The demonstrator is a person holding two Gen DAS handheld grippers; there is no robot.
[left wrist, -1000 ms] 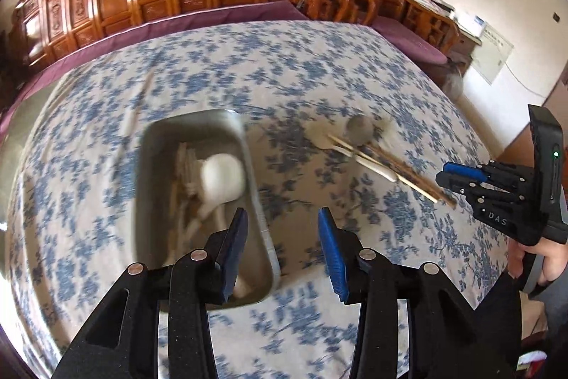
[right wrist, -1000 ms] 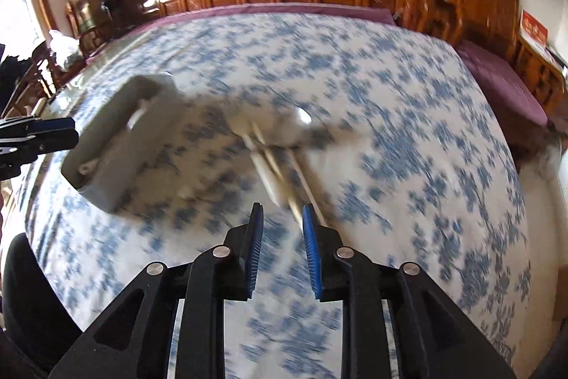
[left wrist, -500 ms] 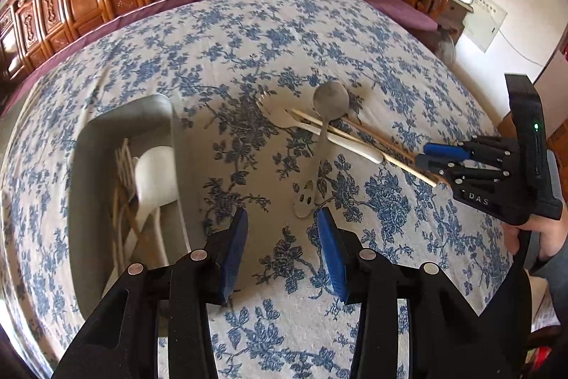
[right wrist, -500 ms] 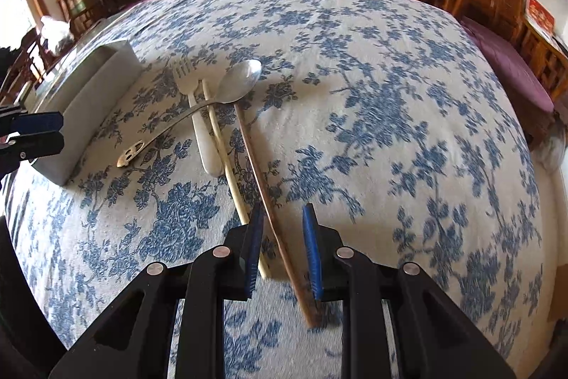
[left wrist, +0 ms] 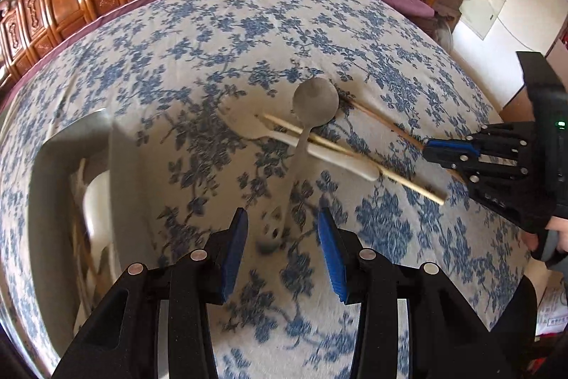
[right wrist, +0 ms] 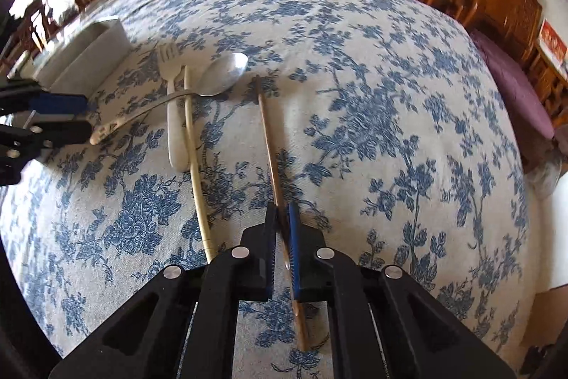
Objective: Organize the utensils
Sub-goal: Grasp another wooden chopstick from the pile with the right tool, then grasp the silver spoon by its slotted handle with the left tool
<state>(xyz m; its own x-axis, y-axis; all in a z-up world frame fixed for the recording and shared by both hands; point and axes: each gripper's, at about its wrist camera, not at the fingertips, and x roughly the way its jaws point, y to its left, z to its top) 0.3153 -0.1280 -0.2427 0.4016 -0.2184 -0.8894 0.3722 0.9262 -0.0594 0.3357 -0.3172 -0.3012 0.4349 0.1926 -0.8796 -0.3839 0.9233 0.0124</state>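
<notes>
"What was the right hand-held gripper (right wrist: 282, 229) doing?"

"Its jaws had just been closing. They pinched the brown chopstick (right wrist: 267, 130) low in the middle of the right wrist picture."

"And the left hand-held gripper (left wrist: 282, 249)?"

"Its blue pads (left wrist: 236, 247) were spread apart. The end of the metal spoon's (left wrist: 314, 102) handle lay between them, but they did not squeeze it."

"Where were the other things?"

"The spoon lay across the white fork (left wrist: 269, 134) and the pale chopstick (left wrist: 355, 155) in the middle of the left wrist picture. The grey tray (left wrist: 49, 187) sat at the left edge with some utensils inside. All lay on the blue flowered cloth (left wrist: 213, 41) on the tabletop."
</notes>
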